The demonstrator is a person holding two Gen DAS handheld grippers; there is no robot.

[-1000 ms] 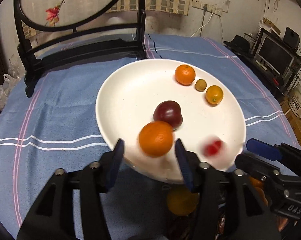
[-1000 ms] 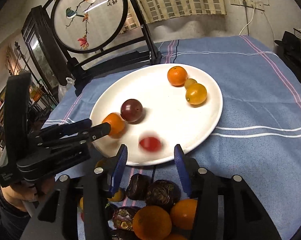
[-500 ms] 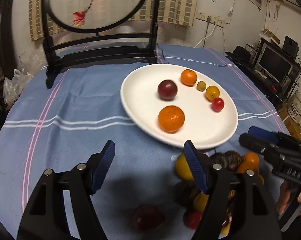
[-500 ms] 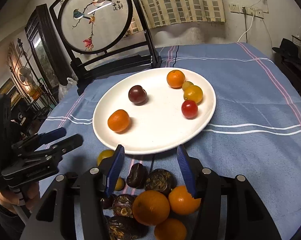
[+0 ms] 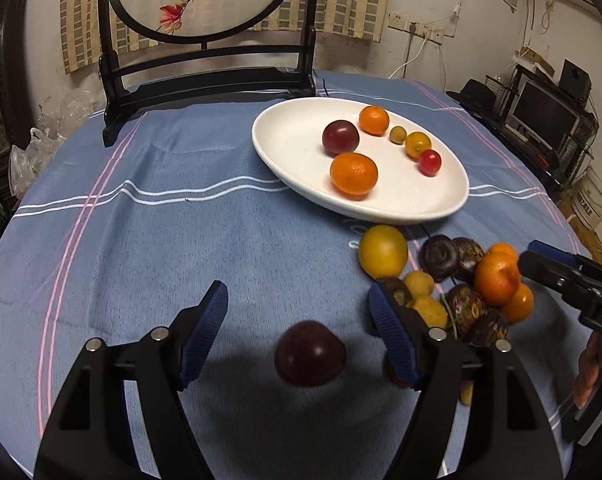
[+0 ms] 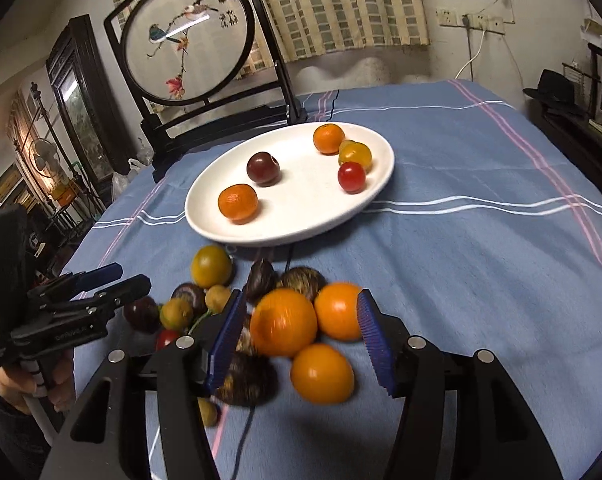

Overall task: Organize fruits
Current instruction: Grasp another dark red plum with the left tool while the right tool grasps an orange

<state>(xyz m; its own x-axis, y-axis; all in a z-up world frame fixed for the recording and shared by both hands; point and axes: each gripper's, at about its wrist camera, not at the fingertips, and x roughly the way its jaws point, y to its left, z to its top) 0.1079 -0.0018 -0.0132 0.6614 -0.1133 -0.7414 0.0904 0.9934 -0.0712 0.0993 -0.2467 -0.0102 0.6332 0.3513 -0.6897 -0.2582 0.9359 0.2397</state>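
A white plate [image 5: 285,148] [image 6: 301,224] on the blue cloth holds two oranges, a dark plum [image 5: 340,137], a red tomato [image 6: 351,176] and two small yellow fruits. A pile of mixed fruit [image 5: 453,280] lies in front of the plate. My left gripper [image 5: 299,332] is open, with a dark plum [image 5: 309,353] on the cloth between its fingers. My right gripper [image 6: 301,340] is open over the pile, with an orange [image 6: 283,327] between its fingers. Each gripper also shows in the other's view, the left [image 6: 117,286] and the right [image 5: 541,258].
A black-framed round embroidered screen [image 5: 205,60] [image 6: 189,40] stands at the table's far side. Shelves with a monitor [image 5: 541,116] stand to the right. The table edge curves away at the left and right.
Both grippers have pulled back from the plate toward the near fruit pile. The orange and the tomato now rest on the plate. The left gripper now frames a dark plum.
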